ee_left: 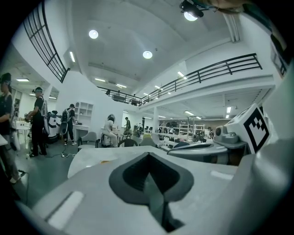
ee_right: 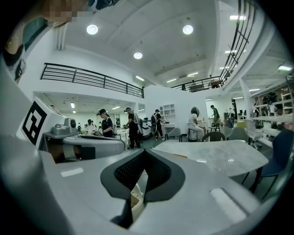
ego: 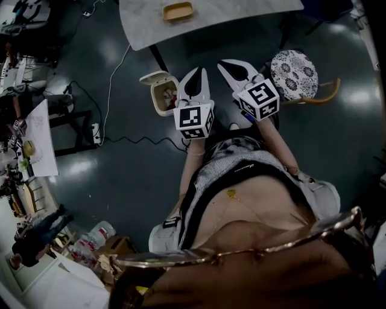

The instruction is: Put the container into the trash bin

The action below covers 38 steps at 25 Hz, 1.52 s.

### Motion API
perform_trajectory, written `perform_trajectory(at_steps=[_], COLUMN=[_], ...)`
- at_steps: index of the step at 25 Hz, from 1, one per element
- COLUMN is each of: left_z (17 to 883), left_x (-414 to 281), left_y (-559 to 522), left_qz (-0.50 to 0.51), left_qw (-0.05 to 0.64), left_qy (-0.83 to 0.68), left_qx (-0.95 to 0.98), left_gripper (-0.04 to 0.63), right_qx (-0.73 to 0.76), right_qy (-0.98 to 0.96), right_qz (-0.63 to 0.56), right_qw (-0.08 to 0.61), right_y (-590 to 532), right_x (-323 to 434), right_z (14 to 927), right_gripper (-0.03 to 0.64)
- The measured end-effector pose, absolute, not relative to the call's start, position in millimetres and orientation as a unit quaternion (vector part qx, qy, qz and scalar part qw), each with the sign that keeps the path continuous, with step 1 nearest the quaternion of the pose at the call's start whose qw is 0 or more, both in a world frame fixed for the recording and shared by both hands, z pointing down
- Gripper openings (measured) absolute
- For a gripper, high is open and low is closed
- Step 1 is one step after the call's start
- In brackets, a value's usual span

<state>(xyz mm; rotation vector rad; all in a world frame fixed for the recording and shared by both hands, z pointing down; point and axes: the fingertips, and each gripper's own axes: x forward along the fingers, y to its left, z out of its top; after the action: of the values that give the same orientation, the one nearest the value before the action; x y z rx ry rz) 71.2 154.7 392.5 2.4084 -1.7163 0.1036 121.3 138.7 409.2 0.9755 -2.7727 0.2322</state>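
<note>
Beside part-hidden trash bin, left hand-held gripper, right hand-held gripper, both closed, empty

My left gripper hides the right side of the trash bin; what lies inside is too small to tell. The table is cut off at the top edge.

The floor is dark and glossy, and ceiling lights mirror in it. The bench top looks smooth, pale, stone-like. The trash bin is cream plastic. Left tongs and right tongs are matt whitish plastic, with dark ribbed pads. The stool seat is patterned cloth.
</note>
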Motion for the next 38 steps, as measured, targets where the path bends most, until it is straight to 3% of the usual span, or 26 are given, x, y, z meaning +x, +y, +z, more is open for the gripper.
perform_trajectory(at_steps=[17, 38], left_z=[403.2, 405.8], left_x=[-42.2, -56.1], left_y=[74.6, 17.7], left_qz=[0.041, 0.029], left_qw=[0.104, 0.129], left_qy=[-0.546, -0.541], left_qx=[0.831, 0.831], left_gripper=[0.002, 0.002], right_qx=[0.370, 0.340], right_qy=[-0.920, -0.929], right_qz=[0.075, 0.087], right_qw=[0.103, 0.116], right_y=[63.0, 0.0], right_x=[16.5, -3.1], right_z=[411.3, 406.1], right_gripper=[0.020, 0.020])
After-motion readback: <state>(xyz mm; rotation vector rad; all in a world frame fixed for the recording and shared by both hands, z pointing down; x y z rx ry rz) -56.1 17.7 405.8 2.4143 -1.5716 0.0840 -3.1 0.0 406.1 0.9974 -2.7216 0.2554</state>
